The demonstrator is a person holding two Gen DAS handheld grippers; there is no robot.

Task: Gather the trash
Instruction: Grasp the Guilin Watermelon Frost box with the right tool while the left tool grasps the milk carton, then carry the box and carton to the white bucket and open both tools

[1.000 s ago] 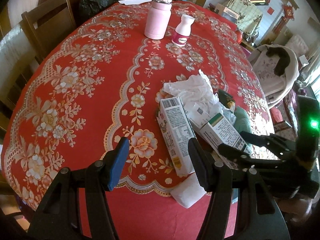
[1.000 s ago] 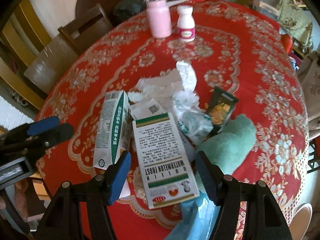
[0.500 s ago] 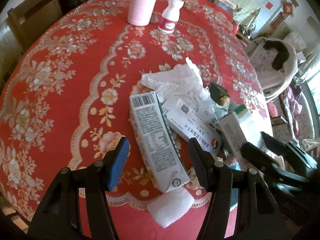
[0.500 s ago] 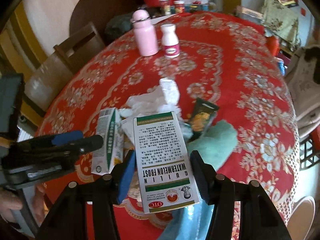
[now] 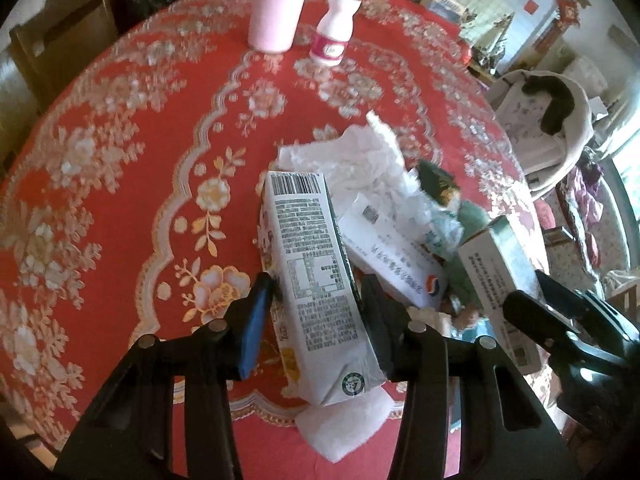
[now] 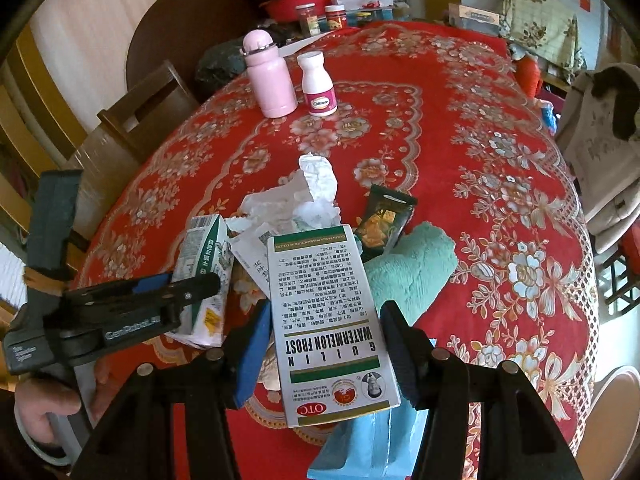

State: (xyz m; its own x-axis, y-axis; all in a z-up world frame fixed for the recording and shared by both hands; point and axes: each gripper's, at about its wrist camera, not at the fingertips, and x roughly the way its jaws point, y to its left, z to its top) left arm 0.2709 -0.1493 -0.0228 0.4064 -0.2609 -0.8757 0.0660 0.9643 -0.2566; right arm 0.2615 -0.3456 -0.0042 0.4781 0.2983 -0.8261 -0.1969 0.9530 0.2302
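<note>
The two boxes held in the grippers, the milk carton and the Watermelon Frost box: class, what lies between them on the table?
In the left wrist view, a white printed packet lies between the milk carton and the Watermelon Frost box, with crumpled tissue behind it.

Your left gripper [image 5: 316,300] hides the lower sides of the milk carton [image 5: 316,272], so you can't tell whether both pads press it. Beyond its fingertips, the pink bottle's [image 5: 276,12] cap is cut off by the top edge. Under your right gripper [image 6: 324,334], the medicine box [image 6: 328,320] covers most of the blue packet [image 6: 360,448].
</note>
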